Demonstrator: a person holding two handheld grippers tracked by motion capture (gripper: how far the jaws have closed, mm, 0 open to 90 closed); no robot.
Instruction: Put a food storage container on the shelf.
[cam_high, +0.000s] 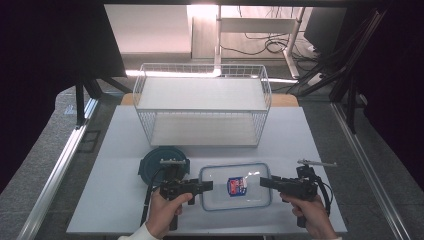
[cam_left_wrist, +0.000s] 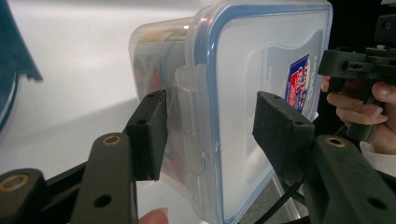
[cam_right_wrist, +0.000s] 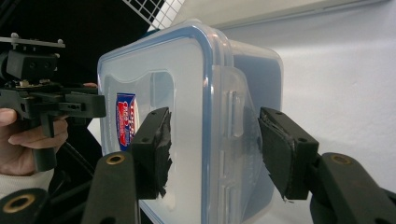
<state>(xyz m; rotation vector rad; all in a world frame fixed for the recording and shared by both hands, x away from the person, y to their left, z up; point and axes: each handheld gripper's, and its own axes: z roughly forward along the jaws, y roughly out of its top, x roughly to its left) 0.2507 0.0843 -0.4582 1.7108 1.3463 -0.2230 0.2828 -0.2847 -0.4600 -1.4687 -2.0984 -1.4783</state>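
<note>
A clear plastic container (cam_high: 235, 186) with a blue-sealed lid and a red and blue label is at the table's front middle. My left gripper (cam_high: 209, 186) holds its left end and my right gripper (cam_high: 263, 182) its right end. In the left gripper view the container (cam_left_wrist: 261, 70) stands between the left gripper's (cam_left_wrist: 210, 135) jaws, one pad on the lid and one on the base, astride a side clasp. In the right gripper view the right gripper (cam_right_wrist: 212, 149) clamps the container (cam_right_wrist: 159, 93) the same way at the opposite clasp. Something orange shows inside it.
A white wire basket shelf (cam_high: 202, 105) stands at the back middle of the white table (cam_high: 120, 150). A dark teal round lid (cam_high: 152, 162) lies just left of the container, behind my left hand. The table's front edge is close under both hands.
</note>
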